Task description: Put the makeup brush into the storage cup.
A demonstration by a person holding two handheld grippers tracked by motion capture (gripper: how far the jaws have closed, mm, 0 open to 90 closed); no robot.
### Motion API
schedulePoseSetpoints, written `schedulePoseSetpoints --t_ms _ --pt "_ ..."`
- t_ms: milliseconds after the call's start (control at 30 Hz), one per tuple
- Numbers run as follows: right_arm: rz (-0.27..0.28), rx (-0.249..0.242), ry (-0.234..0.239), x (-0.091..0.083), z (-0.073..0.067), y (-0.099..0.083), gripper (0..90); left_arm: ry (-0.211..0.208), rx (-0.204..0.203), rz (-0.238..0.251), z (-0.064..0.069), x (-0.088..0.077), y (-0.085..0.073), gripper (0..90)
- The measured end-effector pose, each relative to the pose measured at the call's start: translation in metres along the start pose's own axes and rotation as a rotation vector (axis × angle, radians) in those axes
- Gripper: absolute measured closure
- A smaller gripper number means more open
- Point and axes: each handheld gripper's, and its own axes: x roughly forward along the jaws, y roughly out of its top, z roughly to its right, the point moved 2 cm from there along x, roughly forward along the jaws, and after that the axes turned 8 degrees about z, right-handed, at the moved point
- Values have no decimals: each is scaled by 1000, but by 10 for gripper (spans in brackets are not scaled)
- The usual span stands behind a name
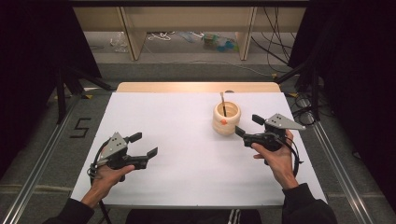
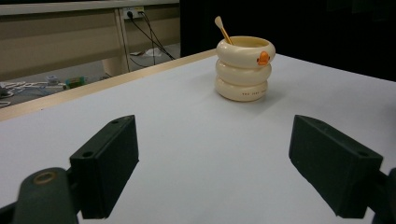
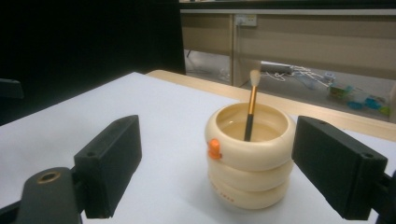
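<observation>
Here the person is holding both grippers low over the white table [image 1: 187, 154], and no object is being held at this moment. The right gripper [image 1: 246, 125] is sitting just beside the cream ribbed cup [image 1: 226, 118], which is standing upright on the right half of the table, toward the far edge. In the right gripper view, its two black jaws are standing wide apart, and the cup [image 3: 250, 158] is appearing between them but a little farther on, not touching them. A brush [image 3: 251, 105] is leaning inside the cup, with its pale bristle end pointing up and its dark lower part going down inside. The left gripper [image 1: 142, 145] is resting well apart from the cup, on the left side of the table, and its jaws are spread open too.

I am judging that the step in hand is the approach of the right gripper to the cup or to the brush. The next move is probably calling for a small advance and a rise of the jaws around the thin handle, then a careful closing, because the brush is leaning loosely and the cup may tip or slide if it is pushed from the side.
</observation>
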Motion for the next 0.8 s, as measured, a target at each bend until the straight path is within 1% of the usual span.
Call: schedulePoseSetpoints --t_ms 33,67,100,133,167,200,233,267,300,367,400,433,467,500,533,600,633,667,700,733,767,800 --pt "8 -1 4 0 -1 -1 167 0 0 0 0 0 0 156" --pt "3 6 14 0 -3 -1 167 0 1 -1 0 0 0 156" --pt "3 2 14 -1 -4 -1 167 0 0 0 0 0 0 156" --pt "18 0 14 0 -5 -1 167 0 0 -1 0 0 0 156" --pt "11 6 18 -1 -6 -1 167 0 -1 0 0 0 0 156" --pt "6 -3 21 -2 -6 -1 167 0 0 0 0 0 0 156" --pt "21 6 22 -2 -7 -2 167 0 -1 0 0 0 0 156" --pt "12 11 24 -3 -8 -1 167 0 1 0 0 0 0 156" --pt "23 8 18 -3 -7 -2 166 0 0 0 0 0 0 156" --pt "24 12 26 -3 -8 -3 166 -1 0 0 0 0 0 156" --pt "18 16 27 -5 -8 -3 166 0 -1 1 0 0 0 156" --pt "18 5 21 -5 -7 -3 167 0 -1 2 0 0 0 156" --pt "9 10 22 -7 -8 -3 167 -3 10 1 0 0 0 156" --pt "14 8 21 -7 -8 -4 167 -3 9 2 0 0 1 156" --pt "32 3 17 -7 -8 -4 167 -3 9 3 0 0 1 156" --pt "17 5 26 -9 -9 -5 167 -3 8 3 0 0 1 156" --pt "31 5 27 -8 -9 -6 167 -3 8 3 0 0 1 156" --pt "33 7 22 -9 -9 -6 167 -3 4 4 0 0 1 156" --pt "23 12 26 -10 -10 -7 166 -1 -1 4 1 0 1 156" --pt "18 13 27 -10 -10 -8 162 -2 1 5 0 0 1 156" --pt "26 4 21 -10 -10 -8 162 -3 9 4 0 0 1 156" --pt "24 9 29 -11 -11 -9 164 -3 9 4 0 0 1 156"
